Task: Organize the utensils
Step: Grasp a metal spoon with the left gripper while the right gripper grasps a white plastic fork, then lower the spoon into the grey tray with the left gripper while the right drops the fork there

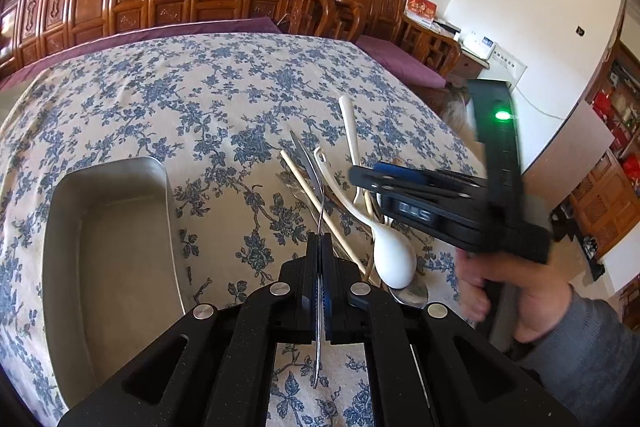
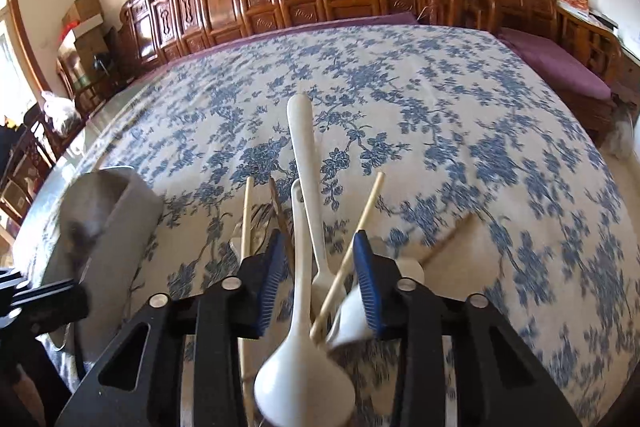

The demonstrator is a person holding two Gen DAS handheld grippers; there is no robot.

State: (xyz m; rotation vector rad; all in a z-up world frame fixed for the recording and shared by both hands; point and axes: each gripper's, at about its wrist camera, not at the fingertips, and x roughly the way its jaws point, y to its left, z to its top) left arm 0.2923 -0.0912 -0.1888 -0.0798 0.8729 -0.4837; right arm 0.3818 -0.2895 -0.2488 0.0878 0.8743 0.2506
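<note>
Steel tray (image 1: 108,227): we see it empty on the floral tabletop (image 1: 200,99), left of the utensil pile.
Left gripper (image 1: 320,267): jaws together, clamped on a thin metal utensil (image 1: 318,347); its blade-like end points away from us, its long axis along the gripper line.
Right gripper (image 2: 320,267): jaws apart, not yet pressing on anything we can see; they straddle the pile.
Between right jaws: white ladle (image 2: 302,327), a second white spoon (image 2: 302,147) and a chopstick (image 2: 352,251), long axes running away from the gripper, the ladle bowl nearest the camera.
Pile location: on the tabletop, right of the tray; more chopsticks (image 2: 246,219) lie just left of the right jaws.
Key relation: we judge the tray lies left of the held utensil, with the left hand the nearer one.
Risk: we expect closing the right jaws may catch several handles together.
</note>
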